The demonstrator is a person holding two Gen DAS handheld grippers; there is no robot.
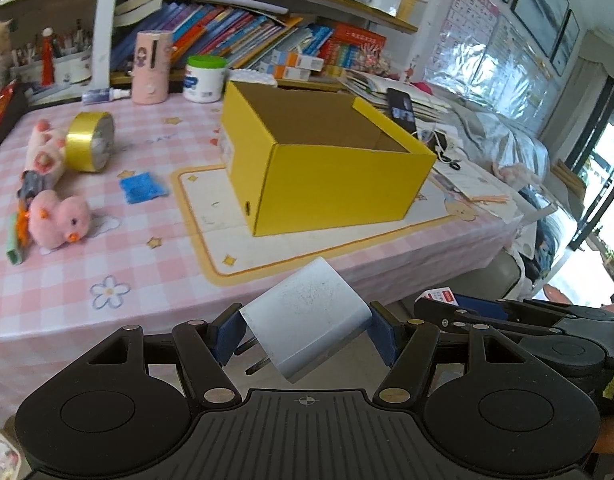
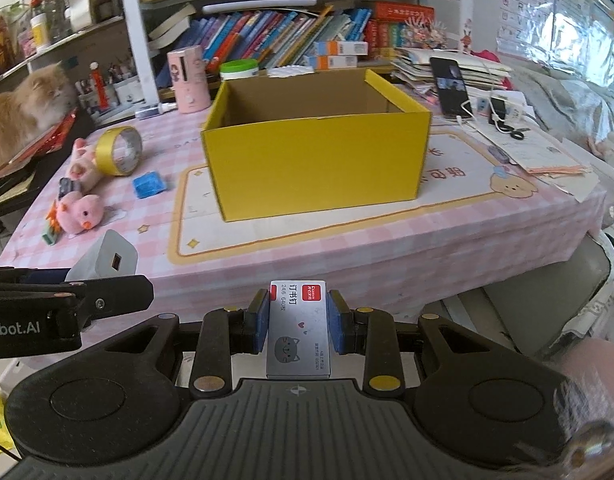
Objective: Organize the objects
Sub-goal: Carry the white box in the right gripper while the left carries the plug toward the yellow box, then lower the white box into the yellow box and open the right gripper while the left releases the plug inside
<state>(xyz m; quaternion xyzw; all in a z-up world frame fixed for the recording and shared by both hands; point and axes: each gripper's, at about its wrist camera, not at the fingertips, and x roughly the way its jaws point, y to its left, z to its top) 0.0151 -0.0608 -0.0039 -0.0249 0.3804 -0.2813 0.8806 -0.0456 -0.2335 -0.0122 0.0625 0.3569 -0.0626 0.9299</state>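
Left gripper [image 1: 305, 330] clamps a white charger [image 1: 307, 316], right gripper [image 2: 298, 322] a staple box [image 2: 299, 332], both short of the open yellow box [image 2: 315, 160], likely the drop target.

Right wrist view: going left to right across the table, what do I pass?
Cat → pink duck → gold tape roll → blue sponge → yellow box → phone.
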